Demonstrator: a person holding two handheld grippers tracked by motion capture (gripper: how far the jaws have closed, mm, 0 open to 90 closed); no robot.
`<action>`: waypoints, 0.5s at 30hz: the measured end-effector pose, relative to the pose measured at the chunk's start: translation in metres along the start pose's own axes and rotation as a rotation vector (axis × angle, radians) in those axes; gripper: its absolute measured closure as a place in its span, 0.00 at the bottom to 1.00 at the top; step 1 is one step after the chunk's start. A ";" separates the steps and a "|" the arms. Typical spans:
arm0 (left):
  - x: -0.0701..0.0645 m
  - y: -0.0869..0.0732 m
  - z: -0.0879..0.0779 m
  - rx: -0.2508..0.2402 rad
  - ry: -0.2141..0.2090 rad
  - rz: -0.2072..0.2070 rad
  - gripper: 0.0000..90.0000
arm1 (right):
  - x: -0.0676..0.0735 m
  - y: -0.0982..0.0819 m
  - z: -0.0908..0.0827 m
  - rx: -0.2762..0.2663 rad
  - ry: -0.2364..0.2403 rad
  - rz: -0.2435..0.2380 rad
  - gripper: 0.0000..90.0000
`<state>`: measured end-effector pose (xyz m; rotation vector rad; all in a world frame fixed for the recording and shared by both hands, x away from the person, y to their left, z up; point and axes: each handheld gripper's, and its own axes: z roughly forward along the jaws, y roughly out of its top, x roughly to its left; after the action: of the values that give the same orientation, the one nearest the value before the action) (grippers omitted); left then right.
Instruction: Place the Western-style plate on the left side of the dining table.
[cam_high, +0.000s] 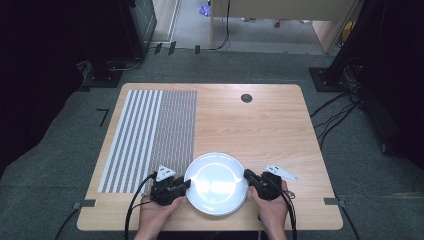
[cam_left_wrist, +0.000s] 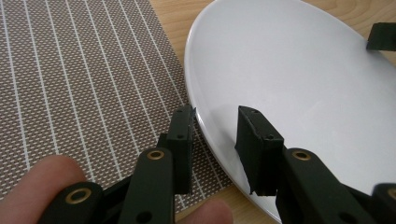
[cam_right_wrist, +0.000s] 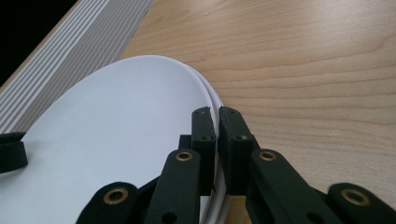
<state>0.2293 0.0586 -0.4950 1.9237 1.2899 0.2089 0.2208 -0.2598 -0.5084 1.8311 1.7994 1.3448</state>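
Right gripper view, bottom centre: the right gripper (cam_right_wrist: 216, 116) pinches the white plate (cam_right_wrist: 107, 140) rim, jaws nearly together; the left gripper (cam_left_wrist: 219, 123) straddles its opposite rim, gap visible.

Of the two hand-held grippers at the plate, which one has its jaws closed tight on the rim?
The right hand-held gripper: its jaws pinch the plate rim with almost no gap. The left hand-held gripper straddles the rim with its jaws apart, one over the placemat.
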 end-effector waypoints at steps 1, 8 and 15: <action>0.001 0.000 0.000 -0.001 -0.005 -0.003 0.75 | 0.000 0.000 0.000 0.000 0.000 0.000 0.96; 0.004 0.001 -0.001 0.005 -0.029 -0.018 0.74 | 0.000 -0.002 0.000 -0.013 0.005 0.015 0.96; 0.007 0.003 -0.005 -0.005 -0.043 -0.027 0.73 | -0.003 -0.004 0.001 -0.031 0.034 0.066 0.97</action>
<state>0.2320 0.0662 -0.4912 1.8957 1.2853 0.1556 0.2194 -0.2608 -0.5136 1.8783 1.7381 1.4277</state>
